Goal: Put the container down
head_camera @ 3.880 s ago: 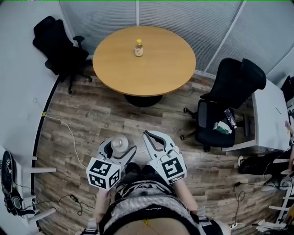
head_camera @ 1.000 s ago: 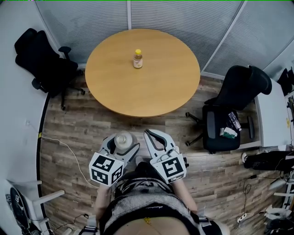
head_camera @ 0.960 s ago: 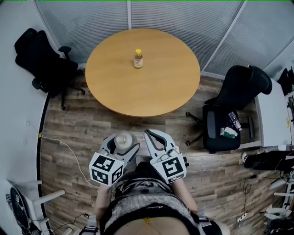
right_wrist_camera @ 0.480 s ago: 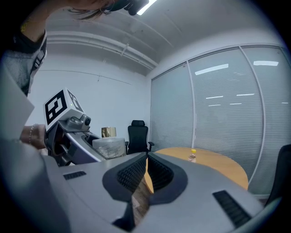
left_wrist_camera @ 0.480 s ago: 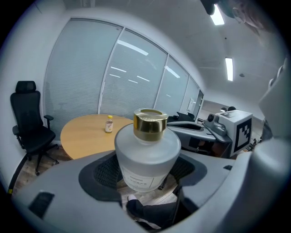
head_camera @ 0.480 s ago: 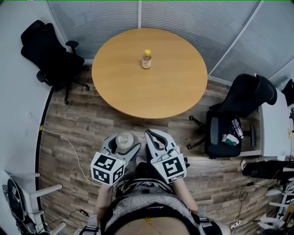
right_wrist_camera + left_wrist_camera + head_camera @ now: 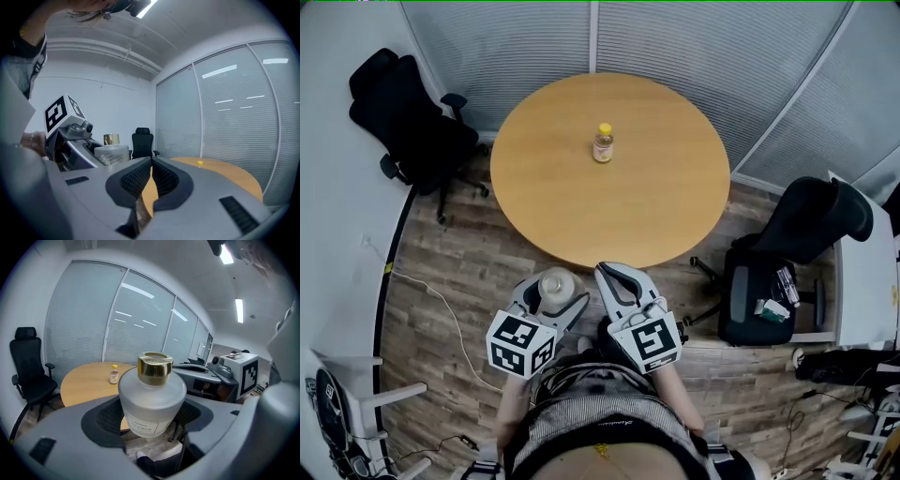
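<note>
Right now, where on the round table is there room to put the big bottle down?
Nearly the whole round table is bare. Only a small yellow-capped bottle stands near its middle, toward the far side. The near half, closest to the frosted container in the left gripper, is free. Crowded: the black chair at right, with things on its seat.

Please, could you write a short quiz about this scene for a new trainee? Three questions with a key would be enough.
1. True or false: the right gripper has its jaws wide apart.
2. What stands on the round table? A) a mug B) a small yellow-capped bottle C) a laptop
3. Fill in: the left gripper holds a frosted container with a ____ cap.
Key: 1 false, the jaws are together; 2 B; 3 gold.
</note>
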Action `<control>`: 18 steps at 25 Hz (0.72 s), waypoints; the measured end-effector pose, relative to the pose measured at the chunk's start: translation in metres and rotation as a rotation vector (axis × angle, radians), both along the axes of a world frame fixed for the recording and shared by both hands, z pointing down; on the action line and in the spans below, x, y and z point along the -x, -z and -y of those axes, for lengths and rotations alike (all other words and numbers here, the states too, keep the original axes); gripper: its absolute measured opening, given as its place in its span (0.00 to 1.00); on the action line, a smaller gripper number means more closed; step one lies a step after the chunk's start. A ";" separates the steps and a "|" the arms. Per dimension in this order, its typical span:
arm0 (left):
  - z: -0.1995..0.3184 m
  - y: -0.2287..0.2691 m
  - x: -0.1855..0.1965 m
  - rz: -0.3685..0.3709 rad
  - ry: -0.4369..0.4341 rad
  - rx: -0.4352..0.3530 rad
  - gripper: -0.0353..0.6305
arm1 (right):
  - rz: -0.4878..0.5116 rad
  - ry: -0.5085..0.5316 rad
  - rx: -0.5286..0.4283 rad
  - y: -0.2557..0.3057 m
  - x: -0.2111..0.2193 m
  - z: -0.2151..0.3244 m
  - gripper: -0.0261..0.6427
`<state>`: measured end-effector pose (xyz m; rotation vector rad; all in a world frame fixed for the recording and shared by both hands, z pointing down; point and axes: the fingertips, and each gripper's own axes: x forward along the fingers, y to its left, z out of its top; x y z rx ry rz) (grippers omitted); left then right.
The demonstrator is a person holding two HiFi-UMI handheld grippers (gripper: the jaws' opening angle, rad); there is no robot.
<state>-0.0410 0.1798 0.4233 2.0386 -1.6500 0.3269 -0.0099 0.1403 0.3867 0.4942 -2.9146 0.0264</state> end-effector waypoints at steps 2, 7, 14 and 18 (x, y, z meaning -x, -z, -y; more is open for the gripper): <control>0.013 0.003 0.003 0.005 0.006 -0.004 0.57 | 0.006 0.018 -0.012 0.002 0.005 0.013 0.08; 0.040 0.004 0.007 0.005 0.034 -0.010 0.57 | 0.023 0.050 0.000 0.006 0.013 0.040 0.08; 0.065 0.003 0.008 0.003 0.064 0.002 0.57 | 0.034 0.091 0.019 0.005 0.017 0.068 0.08; 0.075 0.002 0.005 0.006 0.084 0.003 0.57 | 0.038 0.124 0.027 0.004 0.017 0.078 0.08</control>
